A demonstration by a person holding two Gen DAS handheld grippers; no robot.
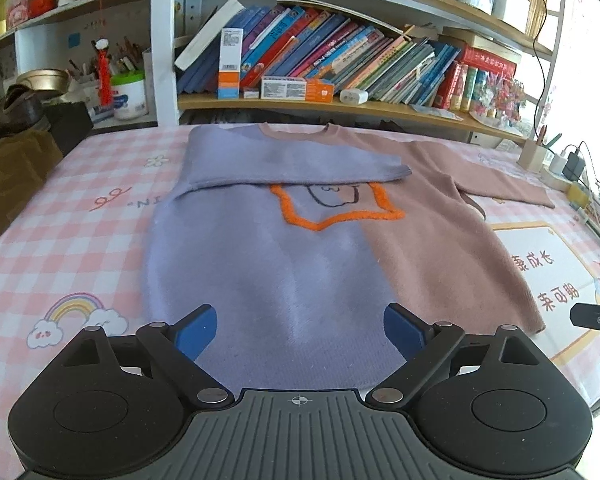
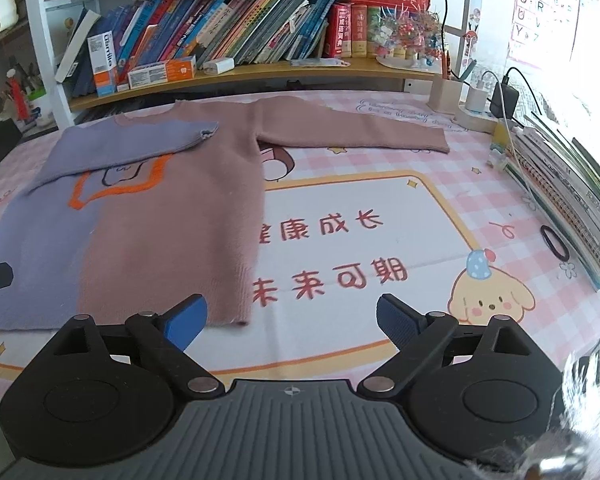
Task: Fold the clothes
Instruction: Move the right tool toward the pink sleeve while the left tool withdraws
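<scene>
The sweater (image 1: pixel 268 264) lies flat on the table (image 1: pixel 80 240), purple sleeve (image 1: pixel 284 160) folded across. Both the left gripper (image 1: pixel 300 330) and right gripper (image 2: pixel 292 320) are wide open, maybe just above it.

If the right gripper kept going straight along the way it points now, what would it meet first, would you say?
Most likely the printed table mat, just right of the sweater's brown edge. The right gripper is open with nothing between its fingers, though depth is hard to judge.
</scene>
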